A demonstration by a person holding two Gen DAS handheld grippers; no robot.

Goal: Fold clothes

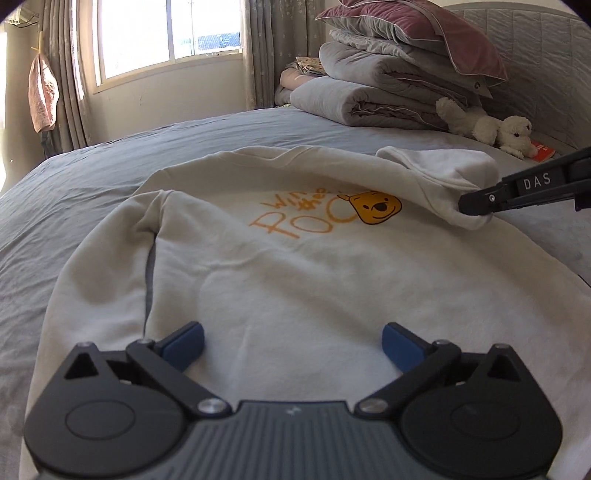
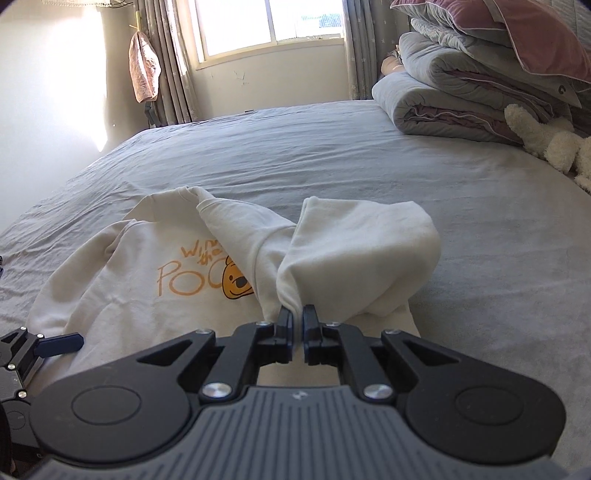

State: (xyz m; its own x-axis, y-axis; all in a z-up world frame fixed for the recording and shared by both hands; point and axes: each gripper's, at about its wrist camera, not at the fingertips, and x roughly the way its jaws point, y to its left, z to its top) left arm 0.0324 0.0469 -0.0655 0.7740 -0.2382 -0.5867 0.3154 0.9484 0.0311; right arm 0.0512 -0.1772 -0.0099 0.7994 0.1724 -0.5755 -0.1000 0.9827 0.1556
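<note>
One cream fleece sweatshirt with orange bear print point(image 1: 295, 258) spread on grey bedsheet point(image 2: 332, 147). Right gripper point(image 2: 298, 317) clamped on sleeve point(image 2: 354, 251), mid-fold; left gripper point(image 1: 291, 345) wide open, empty. Next: lay sleeve across chest.

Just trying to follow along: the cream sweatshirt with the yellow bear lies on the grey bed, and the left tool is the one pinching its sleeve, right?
Not quite. The right gripper is the one pinching the sleeve; the right wrist view shows it. The left gripper has its jaws wide open above the sweatshirt on the grey bed.

Home bedroom: bed point(image 1: 110, 177), stacked quilts point(image 1: 388, 85), window point(image 1: 170, 33).
</note>
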